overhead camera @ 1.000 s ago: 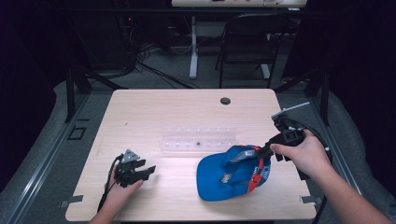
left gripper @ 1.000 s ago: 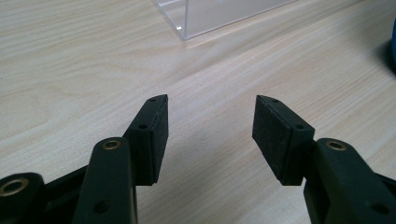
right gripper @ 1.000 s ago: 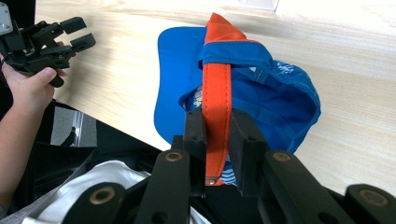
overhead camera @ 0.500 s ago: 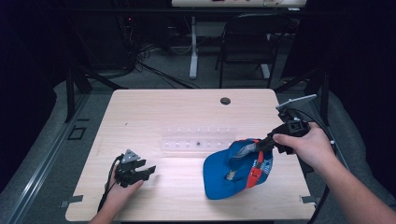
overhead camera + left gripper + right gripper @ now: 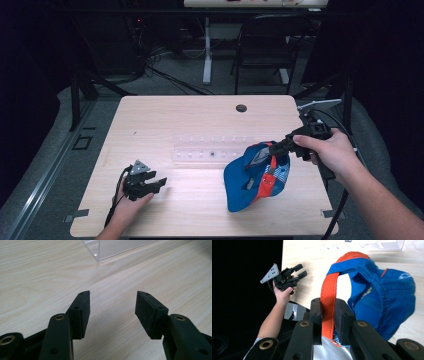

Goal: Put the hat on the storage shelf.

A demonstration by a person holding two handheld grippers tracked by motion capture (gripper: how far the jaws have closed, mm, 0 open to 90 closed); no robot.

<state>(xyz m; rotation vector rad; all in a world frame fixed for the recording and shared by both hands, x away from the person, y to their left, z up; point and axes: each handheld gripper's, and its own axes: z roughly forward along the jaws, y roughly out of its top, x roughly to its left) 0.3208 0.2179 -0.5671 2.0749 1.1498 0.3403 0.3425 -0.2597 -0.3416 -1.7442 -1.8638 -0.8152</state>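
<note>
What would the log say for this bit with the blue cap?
right gripper: shut on orange strap | blue cap: hanging, brim near table | left gripper: open, nothing between

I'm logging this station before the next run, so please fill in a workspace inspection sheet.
Surface: pale wood table, bare patches clean.
Job's things: blue cap with orange strap, hanging from the right gripper, its lower edge at the tabletop.
Clutter: clear plastic rack mid-table; dark round hole near the far edge.
Grippers: right gripper jaws shut on the orange strap; left gripper jaws open, nothing between them, low over the table.
Cables: one trails from each gripper; more lie on the floor behind.
Surroundings: dark room, folding chair beyond the table.
</note>
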